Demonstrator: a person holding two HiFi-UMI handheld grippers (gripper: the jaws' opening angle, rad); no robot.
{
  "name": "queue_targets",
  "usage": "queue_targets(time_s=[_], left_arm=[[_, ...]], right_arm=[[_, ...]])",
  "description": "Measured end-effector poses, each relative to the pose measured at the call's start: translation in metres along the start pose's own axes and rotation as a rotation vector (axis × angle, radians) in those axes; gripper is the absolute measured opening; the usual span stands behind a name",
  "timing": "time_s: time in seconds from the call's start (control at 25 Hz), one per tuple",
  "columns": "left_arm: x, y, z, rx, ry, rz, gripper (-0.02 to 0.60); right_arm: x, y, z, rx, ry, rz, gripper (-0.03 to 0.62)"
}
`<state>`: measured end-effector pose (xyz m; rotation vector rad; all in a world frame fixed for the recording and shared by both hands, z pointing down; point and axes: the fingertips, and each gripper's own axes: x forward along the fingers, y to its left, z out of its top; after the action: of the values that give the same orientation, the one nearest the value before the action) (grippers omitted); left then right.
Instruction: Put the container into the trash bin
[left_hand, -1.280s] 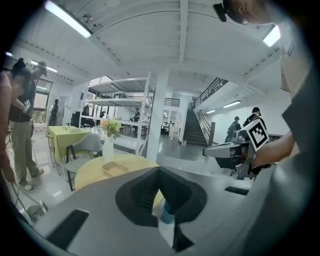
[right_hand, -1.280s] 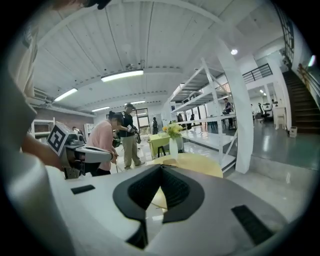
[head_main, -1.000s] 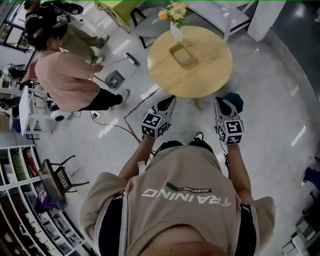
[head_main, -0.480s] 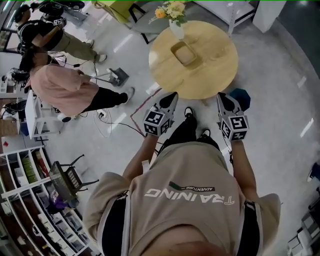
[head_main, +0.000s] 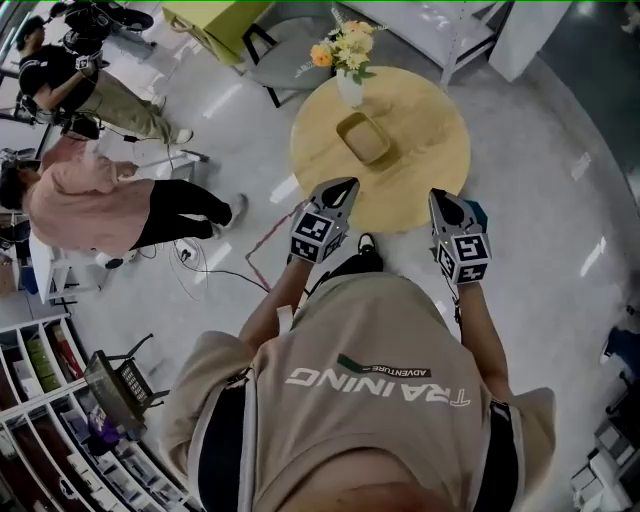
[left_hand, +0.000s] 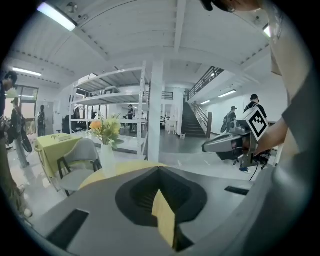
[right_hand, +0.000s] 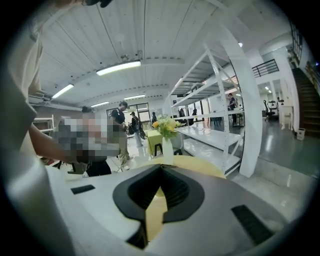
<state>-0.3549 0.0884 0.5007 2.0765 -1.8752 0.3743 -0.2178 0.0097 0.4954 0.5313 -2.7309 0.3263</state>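
Left tool (head_main: 343, 186), right tool (head_main: 440, 198) closed, empty — container (head_main: 364, 137) on table (head_main: 425, 110).

Beige TRAINING shirt (head_main: 370, 420); left gripper (head_main: 343, 187), right gripper (head_main: 440, 198) grey with marker cubes (head_main: 313, 235).

At the frame's upper centre, the container (head_main: 363, 138) sits on the round table (head_main: 425, 150), a vase (head_main: 348, 88) at its upper left, two people (head_main: 90, 205) far left.
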Motion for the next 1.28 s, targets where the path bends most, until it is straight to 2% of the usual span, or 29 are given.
queue_targets(time_s=[0.32,0.56,0.8,1.0,1.28], left_arm=[[0.036,0.053,0.003,0.01,0.007,-0.08,0.003],[0.062,0.074,-0.004,0.007,0.025,-0.15,0.003],[0.081,0.084,-0.013,-0.016,0.053,-0.162,0.003],[0.101,0.086,-0.024,-0.011,0.102,-0.163,0.005],[0.128,0.077,-0.049,-0.001,0.226,-0.179,0.005]], right_arm=[[0.057,-0.001,0.014,0.006,0.023,-0.065,0.002],[0.087,-0.006,0.014,0.018,0.051,-0.109,0.002],[0.102,-0.006,0.017,-0.015,0.078,-0.107,0.002],[0.115,-0.018,0.007,0.001,0.096,-0.102,0.002],[0.127,-0.028,0.005,0.007,0.117,-0.067,0.003]])
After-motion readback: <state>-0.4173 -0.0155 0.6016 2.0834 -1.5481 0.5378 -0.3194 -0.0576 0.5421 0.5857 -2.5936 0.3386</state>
